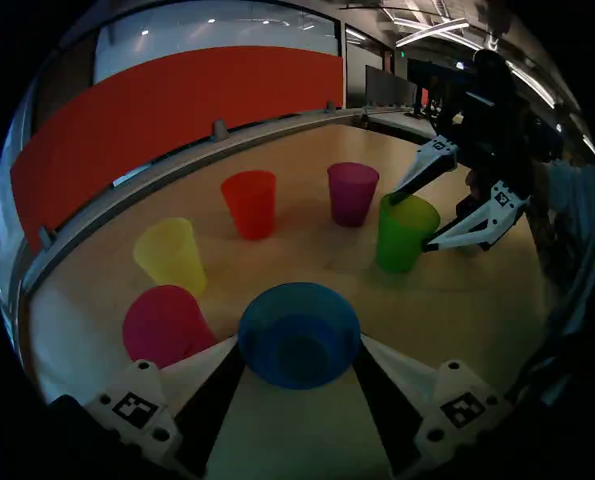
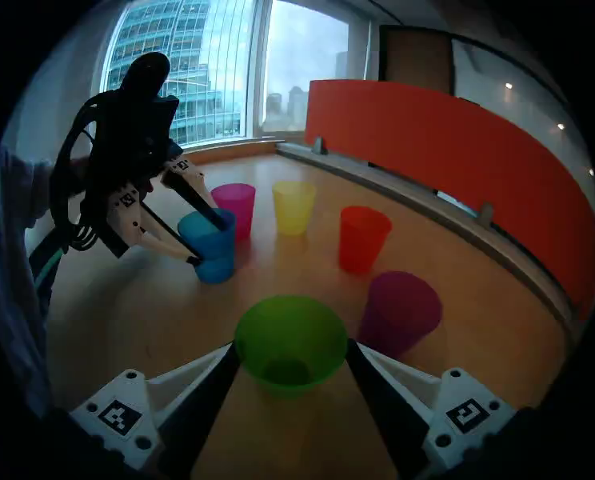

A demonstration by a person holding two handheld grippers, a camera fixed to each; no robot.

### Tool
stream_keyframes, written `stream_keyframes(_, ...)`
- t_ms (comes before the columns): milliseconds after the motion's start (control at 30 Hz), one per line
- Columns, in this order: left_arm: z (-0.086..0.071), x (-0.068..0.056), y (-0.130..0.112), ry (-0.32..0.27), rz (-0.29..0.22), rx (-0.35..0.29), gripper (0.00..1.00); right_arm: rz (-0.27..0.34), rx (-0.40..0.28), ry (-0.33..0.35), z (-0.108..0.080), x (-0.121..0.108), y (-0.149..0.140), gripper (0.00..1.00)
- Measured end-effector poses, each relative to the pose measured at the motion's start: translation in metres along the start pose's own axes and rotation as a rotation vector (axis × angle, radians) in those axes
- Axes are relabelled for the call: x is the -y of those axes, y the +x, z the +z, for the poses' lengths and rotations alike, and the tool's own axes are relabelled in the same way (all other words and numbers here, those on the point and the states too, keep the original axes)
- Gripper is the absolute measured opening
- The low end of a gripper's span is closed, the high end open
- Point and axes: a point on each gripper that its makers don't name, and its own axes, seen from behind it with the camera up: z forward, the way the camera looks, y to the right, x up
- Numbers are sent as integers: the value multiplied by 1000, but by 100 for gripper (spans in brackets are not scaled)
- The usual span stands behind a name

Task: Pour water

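two cups gripped, pour hinges on the blue-to-green gap

i've got the left gripper (image 1: 297, 352) closed to cup width on the blue translucent plastic cup (image 1: 299, 328). both fingers press its sides and the cup is upright, mouth up. the right gripper (image 2: 291, 356) is pinched the same way on the green translucent plastic cup (image 2: 289, 336), also upright. can't tell if either holds water (the insides just look darker at the bottom).

the relation that matters: in the left gripper view the green cup sits ahead and to the right of the blue one, apart from it, w/ bare light wooden tabletop (image 1: 457, 304) between them. both long axes run vertical, so i judge one cup must come over and tip toward the other's open mouth. which one is the source, i can't say. each gripper has its own cup, so neither is nearer.

the spares stand in an arc beyond: pink cup (image 1: 165, 324), yellow cup (image 1: 169, 256), red-orange cup (image 1: 249, 204), purple cup (image 1: 352, 192). the purple one is near the green, so i'd watch it.

writing: none i can read, no brand on the cups. only square black-and-white marker tags (image 1: 133, 408) on the gripper fingers.
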Motion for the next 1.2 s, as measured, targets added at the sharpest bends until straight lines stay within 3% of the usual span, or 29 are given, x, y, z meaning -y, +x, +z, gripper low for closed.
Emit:
stream_keyframes(233,0,1,1,-1,2,0,87,3,1,0,4,1,-1,99)
stream_keyframes(333,0,1,1,-1,2,0,86,2,0,1,5,2,-1,93)
stream_keyframes(767,-3,6,5,13,-19,-23,86,13,-28,-1,0,3,4,92)
stream_keyframes(1200,-33,5,39,38,-42,-135,86,29,-116,-24,-27,3,43,92)
